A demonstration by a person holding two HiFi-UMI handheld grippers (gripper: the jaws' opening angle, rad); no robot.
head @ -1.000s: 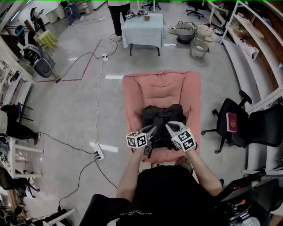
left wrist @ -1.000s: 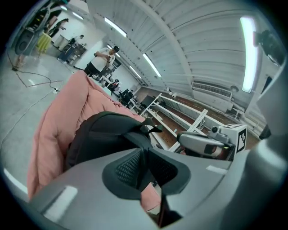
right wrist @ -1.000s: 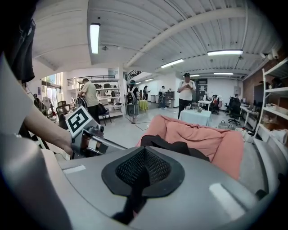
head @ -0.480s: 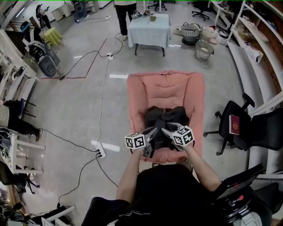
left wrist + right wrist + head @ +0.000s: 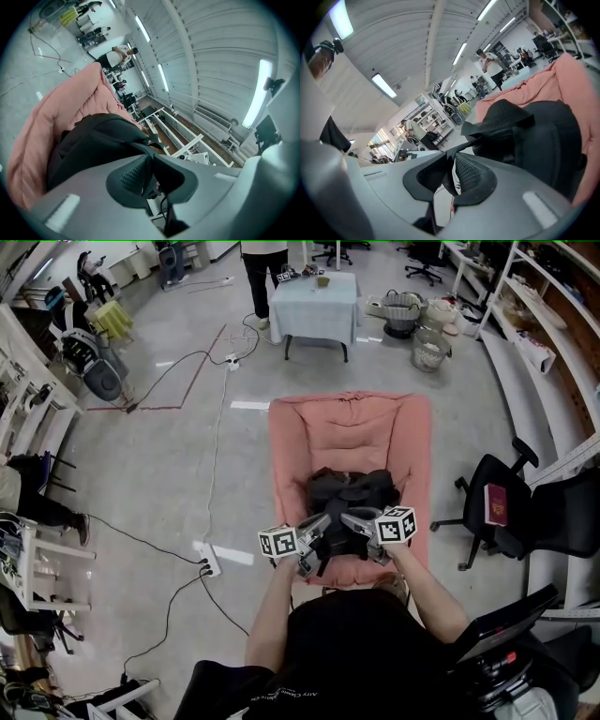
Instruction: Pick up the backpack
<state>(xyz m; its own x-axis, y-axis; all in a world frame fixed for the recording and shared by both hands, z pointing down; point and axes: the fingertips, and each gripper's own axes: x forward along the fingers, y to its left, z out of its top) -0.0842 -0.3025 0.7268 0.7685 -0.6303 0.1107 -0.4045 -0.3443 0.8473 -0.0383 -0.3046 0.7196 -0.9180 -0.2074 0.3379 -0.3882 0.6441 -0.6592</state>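
A black backpack (image 5: pixel 352 491) lies on the seat of a pink padded chair (image 5: pixel 347 432). Both grippers meet at the backpack's near edge. My left gripper (image 5: pixel 317 545) has a black backpack strap (image 5: pixel 140 140) pinched between its ribbed pads; its jaws have just been closing. In the left gripper view the left gripper (image 5: pixel 149 161) points at the backpack (image 5: pixel 93 140). My right gripper (image 5: pixel 359 526) has just been closing too, and a black strap (image 5: pixel 464 140) runs from the backpack (image 5: pixel 534 136) into the right gripper (image 5: pixel 450 168).
A black office chair (image 5: pixel 525 512) with a red booklet (image 5: pixel 493 501) stands to the right. Cables and a power strip (image 5: pixel 211 563) lie on the floor at left. Behind the pink chair are a cloth-covered table (image 5: pixel 314 296), a standing person (image 5: pixel 262 263) and baskets (image 5: pixel 412 315).
Both grippers have drawn slightly nearer me at the backpack's near edge. The right gripper has rolled, its marker cube now turned differently.
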